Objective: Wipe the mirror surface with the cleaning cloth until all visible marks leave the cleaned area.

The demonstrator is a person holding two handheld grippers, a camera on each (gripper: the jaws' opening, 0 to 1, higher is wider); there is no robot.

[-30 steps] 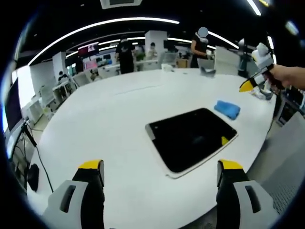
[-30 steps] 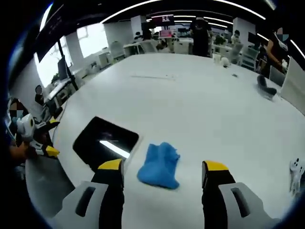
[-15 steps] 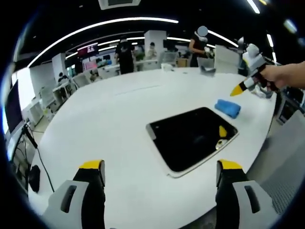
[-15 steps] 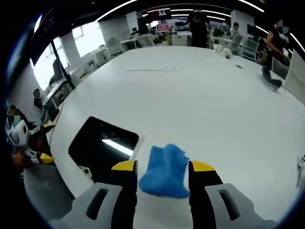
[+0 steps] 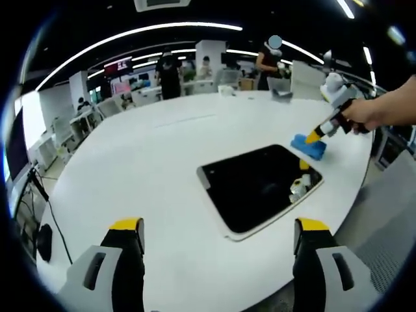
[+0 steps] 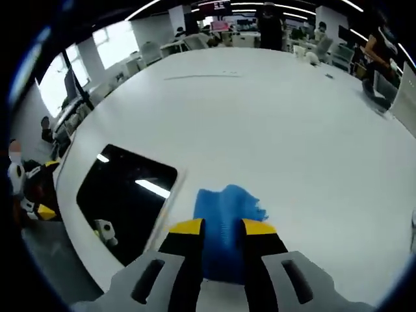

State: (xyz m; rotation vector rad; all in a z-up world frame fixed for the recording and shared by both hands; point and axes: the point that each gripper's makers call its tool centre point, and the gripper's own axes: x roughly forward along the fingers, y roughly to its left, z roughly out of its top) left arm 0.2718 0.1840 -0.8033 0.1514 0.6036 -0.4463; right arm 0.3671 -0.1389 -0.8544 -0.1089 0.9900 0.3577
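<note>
The mirror [image 5: 257, 185] is a dark rectangle with a pale frame, lying flat on the white table [image 5: 149, 162] near its right edge. Beyond the mirror's far corner lies the blue cleaning cloth [image 5: 312, 147]. My right gripper [image 5: 317, 135], held by a hand [image 5: 380, 112], reaches down onto it. In the right gripper view the cloth [image 6: 227, 205] sits bunched between my right gripper's [image 6: 224, 227] yellow-tipped jaws, which are shut on it, with the mirror [image 6: 123, 192] just to its left. My left gripper [image 5: 219, 226] hovers open above the table's near side, short of the mirror.
The table's curved edge [image 5: 354, 201] runs close past the mirror, with floor beyond. People and office desks [image 5: 169, 75] stand at the far side of the room. A small dark object [image 6: 377, 91] lies far off on the table. My left gripper [image 6: 36, 195] shows past the mirror.
My right gripper has come down onto the blue cloth and its jaws have drawn together around it. The left gripper has held still and open.
</note>
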